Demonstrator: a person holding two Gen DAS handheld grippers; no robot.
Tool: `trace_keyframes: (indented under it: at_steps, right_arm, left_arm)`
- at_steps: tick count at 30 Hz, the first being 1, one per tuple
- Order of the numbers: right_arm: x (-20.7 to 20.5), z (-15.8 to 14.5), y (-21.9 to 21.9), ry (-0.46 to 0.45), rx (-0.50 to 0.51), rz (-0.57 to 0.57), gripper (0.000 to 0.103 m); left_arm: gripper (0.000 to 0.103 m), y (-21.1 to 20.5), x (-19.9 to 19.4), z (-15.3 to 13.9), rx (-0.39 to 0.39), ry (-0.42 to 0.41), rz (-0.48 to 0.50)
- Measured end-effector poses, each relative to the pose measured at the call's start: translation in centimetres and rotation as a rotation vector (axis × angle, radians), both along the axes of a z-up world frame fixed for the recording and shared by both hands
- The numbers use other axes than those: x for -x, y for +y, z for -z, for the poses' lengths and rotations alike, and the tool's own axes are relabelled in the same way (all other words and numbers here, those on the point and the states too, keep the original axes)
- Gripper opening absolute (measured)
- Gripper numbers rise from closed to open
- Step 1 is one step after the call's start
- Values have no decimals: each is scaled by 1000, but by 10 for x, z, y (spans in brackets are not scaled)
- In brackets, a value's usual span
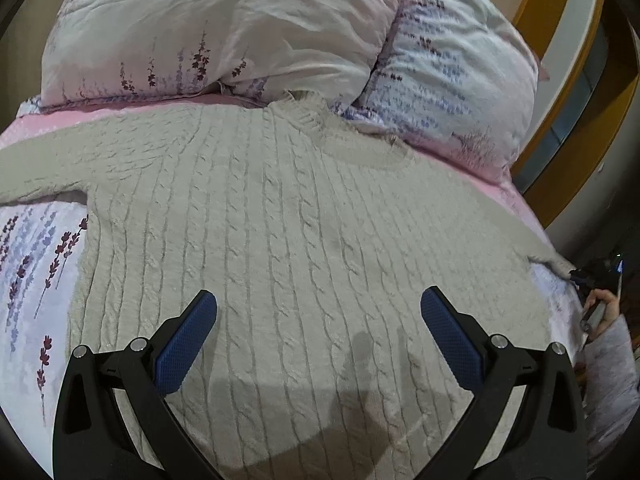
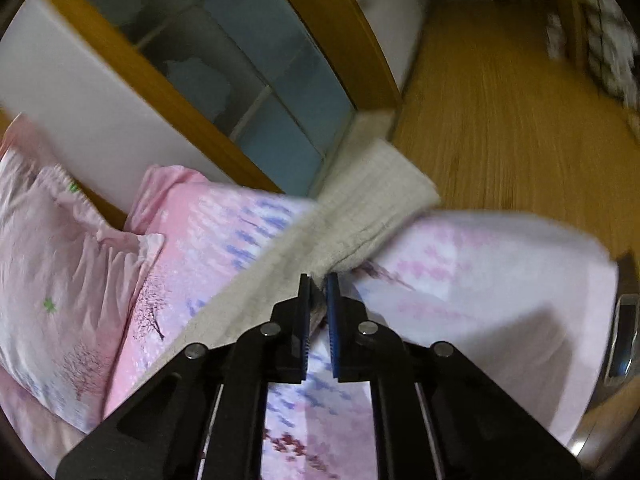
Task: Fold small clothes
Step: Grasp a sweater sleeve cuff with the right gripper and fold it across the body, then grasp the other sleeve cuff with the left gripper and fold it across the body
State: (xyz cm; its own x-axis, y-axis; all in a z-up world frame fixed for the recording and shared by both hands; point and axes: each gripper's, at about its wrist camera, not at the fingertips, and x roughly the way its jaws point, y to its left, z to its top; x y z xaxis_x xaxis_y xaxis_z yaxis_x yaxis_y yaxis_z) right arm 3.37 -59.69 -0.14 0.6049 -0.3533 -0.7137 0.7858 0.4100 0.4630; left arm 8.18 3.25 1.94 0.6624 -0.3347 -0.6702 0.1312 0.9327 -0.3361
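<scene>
Spread flat on the floral bed (image 1: 36, 264) lies a grey sweater (image 1: 304, 240), collar toward the pillows (image 1: 224, 28), hem nearest us. Our left claw (image 1: 318, 332) hovers spread above it; our right claw (image 2: 319, 300) pinches a sleeve (image 2: 360, 208), blurred.

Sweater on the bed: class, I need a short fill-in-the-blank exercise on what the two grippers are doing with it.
1. The cable-knit sweater lies spread on the ____.
2. The left gripper hovers over the sweater with its jaws ____.
3. The right gripper is shut on the sweater's ____, near the edge of the bed.
4. Beyond the sweater's collar lie two floral ____.

Missing words: bed; open; sleeve; pillows
</scene>
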Motion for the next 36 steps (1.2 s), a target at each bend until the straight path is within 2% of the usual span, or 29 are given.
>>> trace_keyframes:
  at_steps: [3,6,8,11,15,17,19,22,23,28,29,30,32,36]
  right_arm:
    - [-18,-41,38,-15,204,-77,7]
    - [-37,-72,78,-71,316,-192,7]
    - [-51,-93,119,-125,386,-314,7]
    - [-70,-113,187,-217,430,-531,7]
    - [-108,-105,290,-264,401,-869,7]
    - [-124,-87,325,-230,352,-986,7]
    - [-138,-57,361,-143,305,-1086,7]
    - [-144,-25,396,-60,258,-1172,5]
    - [-143,-21,404,-60,248,-1198,0]
    - [-135,-25,445,-56,304,-1319,2]
    - [-136,-29,443,-70,289,-1318,9]
    - [-131,-33,434,-94,265,-1307,24]
    - [-122,-41,408,-143,204,-1232,44]
    - [-107,-47,363,-183,127,-1139,48]
  left_arm:
    - [102,13,4,-3,75,-59,-24]
    - [102,21,5,-7,87,-101,-55]
    - [102,24,3,-9,99,-100,-51]
    - [102,30,-3,-10,142,-89,-45]
    - [102,41,-11,-10,251,-83,-35]
    - [102,47,-17,-8,332,-61,-23]
    - [102,53,-27,-6,429,-24,-15]
    - [102,55,-41,-7,498,14,-6]
    - [102,55,-47,-8,510,20,-1]
    - [101,43,-71,-10,529,50,13]
    - [98,39,-74,-9,539,63,25]
    - [96,30,-80,-7,552,79,50]
    - [84,15,-91,-4,554,116,88]
    - [78,-22,-118,11,519,237,96]
